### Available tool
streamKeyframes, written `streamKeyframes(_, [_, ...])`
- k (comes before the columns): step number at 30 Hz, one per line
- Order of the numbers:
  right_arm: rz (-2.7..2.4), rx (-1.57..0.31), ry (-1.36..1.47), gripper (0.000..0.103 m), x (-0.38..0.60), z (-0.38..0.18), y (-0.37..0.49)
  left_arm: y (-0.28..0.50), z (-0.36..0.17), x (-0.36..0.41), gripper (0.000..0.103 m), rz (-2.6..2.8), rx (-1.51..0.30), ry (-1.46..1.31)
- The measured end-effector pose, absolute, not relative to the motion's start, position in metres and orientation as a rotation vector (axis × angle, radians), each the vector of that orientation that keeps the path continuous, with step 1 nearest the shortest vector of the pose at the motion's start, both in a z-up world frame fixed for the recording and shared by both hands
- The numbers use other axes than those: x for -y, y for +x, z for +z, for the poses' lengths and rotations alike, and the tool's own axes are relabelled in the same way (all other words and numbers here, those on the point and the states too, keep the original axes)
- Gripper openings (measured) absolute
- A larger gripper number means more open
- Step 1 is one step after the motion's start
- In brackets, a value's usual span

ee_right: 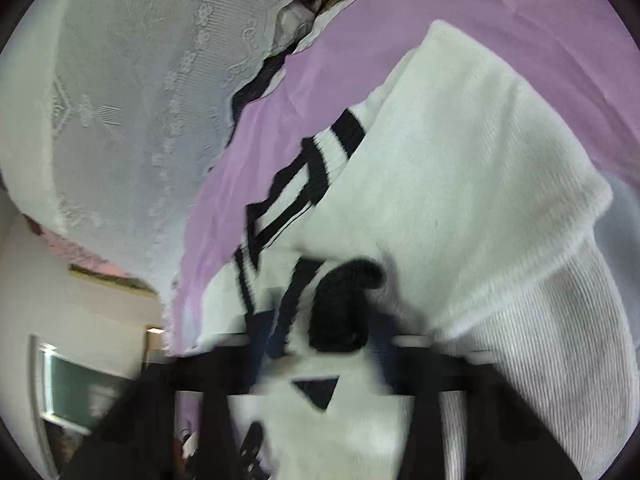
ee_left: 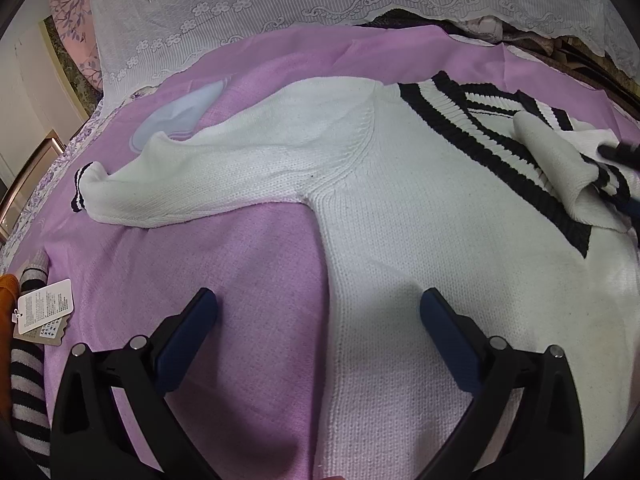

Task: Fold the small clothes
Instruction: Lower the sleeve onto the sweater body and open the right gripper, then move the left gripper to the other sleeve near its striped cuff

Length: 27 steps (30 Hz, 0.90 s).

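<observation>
A white knit sweater [ee_left: 400,240] with a black-striped V collar [ee_left: 480,128] lies flat on a purple sheet [ee_left: 240,280]. One sleeve [ee_left: 200,176] stretches out to the left and ends in a striped cuff. My left gripper [ee_left: 318,296] hovers open over the sweater's side edge, with nothing between its fingers. The other sleeve [ee_left: 556,160] is folded over the chest. At the far right my right gripper [ee_left: 618,152] meets its striped end. The right wrist view is blurred. There my right gripper [ee_right: 324,344] is shut on the black-and-white cuff [ee_right: 344,308], with the white sleeve [ee_right: 460,200] bunched beyond it.
A white lace cloth [ee_left: 280,8] covers the back of the bed. At the left edge lie paper tags [ee_left: 44,306], a black-and-white striped garment [ee_left: 24,392] and an orange item [ee_left: 8,292]. A pale blue print [ee_left: 176,116] marks the sheet.
</observation>
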State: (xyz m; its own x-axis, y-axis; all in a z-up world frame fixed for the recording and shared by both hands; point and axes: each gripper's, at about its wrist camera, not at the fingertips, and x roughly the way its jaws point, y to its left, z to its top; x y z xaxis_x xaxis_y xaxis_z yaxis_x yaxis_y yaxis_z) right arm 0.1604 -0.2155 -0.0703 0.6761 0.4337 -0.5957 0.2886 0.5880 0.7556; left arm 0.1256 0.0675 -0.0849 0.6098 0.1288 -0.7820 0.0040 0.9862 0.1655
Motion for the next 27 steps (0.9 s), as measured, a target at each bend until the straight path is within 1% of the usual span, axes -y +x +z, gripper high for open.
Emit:
streamKeyframes(3, [0.084, -0.785, 0.827, 0.013, 0.194, -0.046, 0.177, 0.127, -0.084, -0.069, 0.099, 0.076, -0.914, 0.154])
streamKeyframes(5, [0.169, -0.74, 0.722, 0.012, 0.161, -0.022, 0.193, 0.126, -0.084, -0.069, 0.099, 0.079, -0.914, 0.151])
streamKeyframes(6, [0.244, -0.741, 0.687, 0.015, 0.144, -0.015, 0.202, 0.126, -0.084, -0.07, 0.099, 0.078, -0.915, 0.149])
streamKeyframes(7, [0.378, -0.782, 0.636, 0.019, 0.116, -0.01, 0.216, 0.127, -0.084, -0.07, 0.099, 0.077, -0.916, 0.147])
streamKeyframes(8, [0.462, -0.815, 0.601, 0.025, 0.097, -0.009, 0.223, 0.127, -0.084, -0.071, 0.099, 0.074, -0.917, 0.143])
streamKeyframes(9, [0.506, -0.83, 0.573, 0.036, 0.082, -0.007, 0.226, 0.128, -0.084, -0.072, 0.099, 0.071, -0.919, 0.14])
streamKeyframes(11, [0.502, -0.779, 0.535, 0.043, 0.071, -0.001, 0.219, 0.127, -0.083, -0.073, 0.099, 0.066, -0.922, 0.131])
streamKeyframes(13, [0.493, -0.741, 0.524, 0.044, 0.078, 0.0, 0.211, 0.127, -0.083, -0.074, 0.099, 0.064, -0.924, 0.124])
streamKeyframes(17, [0.349, -0.731, 0.451, 0.044, 0.106, -0.006, 0.196, 0.128, -0.083, -0.073, 0.099, 0.066, -0.925, 0.125])
streamKeyframes(21, [0.258, -0.772, 0.349, 0.044, 0.109, -0.025, 0.186, 0.128, -0.083, -0.074, 0.099, 0.066, -0.924, 0.121])
streamKeyframes(23, [0.262, -0.825, 0.303, 0.045, 0.1, -0.041, 0.187, 0.128, -0.082, -0.074, 0.099, 0.065, -0.922, 0.116])
streamKeyframes(24, [0.265, -0.86, 0.283, 0.051, 0.095, -0.049, 0.19, 0.128, -0.082, -0.075, 0.099, 0.066, -0.922, 0.113])
streamKeyframes(25, [0.276, -0.89, 0.259, 0.053, 0.088, -0.059, 0.195, 0.128, -0.082, -0.075, 0.099, 0.066, -0.92, 0.108])
streamKeyframes(27, [0.274, -0.862, 0.22, 0.058, 0.082, -0.059, 0.193, 0.129, -0.081, -0.077, 0.099, 0.065, -0.918, 0.095])
